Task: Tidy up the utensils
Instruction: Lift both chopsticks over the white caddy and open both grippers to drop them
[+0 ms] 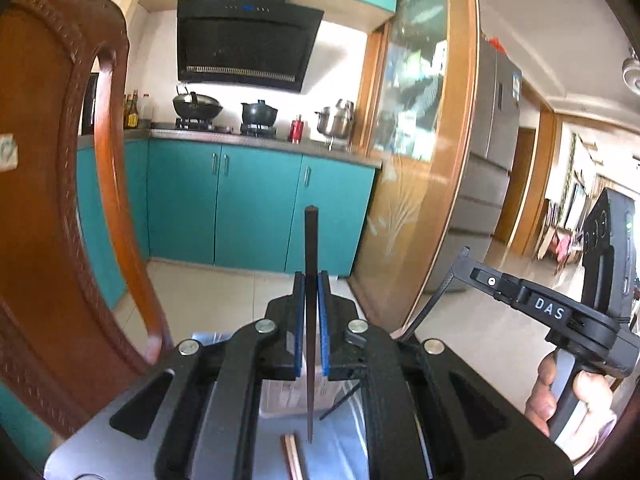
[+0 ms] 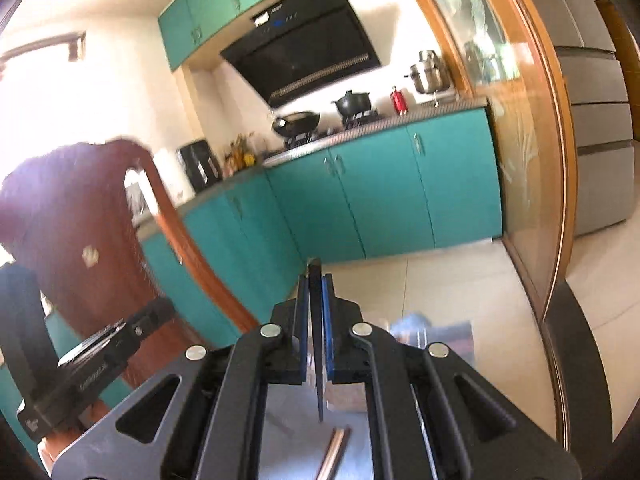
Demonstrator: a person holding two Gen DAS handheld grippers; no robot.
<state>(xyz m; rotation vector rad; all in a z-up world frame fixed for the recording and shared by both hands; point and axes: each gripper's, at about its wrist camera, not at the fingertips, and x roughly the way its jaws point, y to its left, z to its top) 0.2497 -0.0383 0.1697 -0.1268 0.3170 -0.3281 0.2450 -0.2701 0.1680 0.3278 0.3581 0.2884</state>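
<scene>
Left wrist view: the left gripper (image 1: 311, 280) is clamped tight on one dark chopstick (image 1: 311, 248). The stick stands almost straight up between the blue pads (image 1: 323, 320). Its blunt top pokes above the fingertips, and its thin end hangs down below them. Under that thin end, near the bottom edge of the picture, two pale chopsticks (image 1: 293, 456) lie side by side on a shiny grey surface (image 1: 344, 440). A clear box (image 1: 288, 396) seems to sit a little further back on that surface, but it is hard to make out.

In the right wrist view, the right gripper (image 2: 315, 292) is also squeezed shut on a dark chopstick (image 2: 316, 276). It is held the same way, top up and point down. Below it lie two shiny chopsticks (image 2: 334, 452) on the same grey surface.

Around the tongs are a brown wooden chair back (image 1: 60, 200), teal kitchen cupboards (image 1: 256, 204) and a stove with pots behind. A hand (image 1: 560, 396) holds the right tool at the right edge of the left view.

My guess is the job is only partly done. One dark stick is picked up in each tool, high above the surface. Both still need to go where they belong, and the sticks lying below look not yet put away.
</scene>
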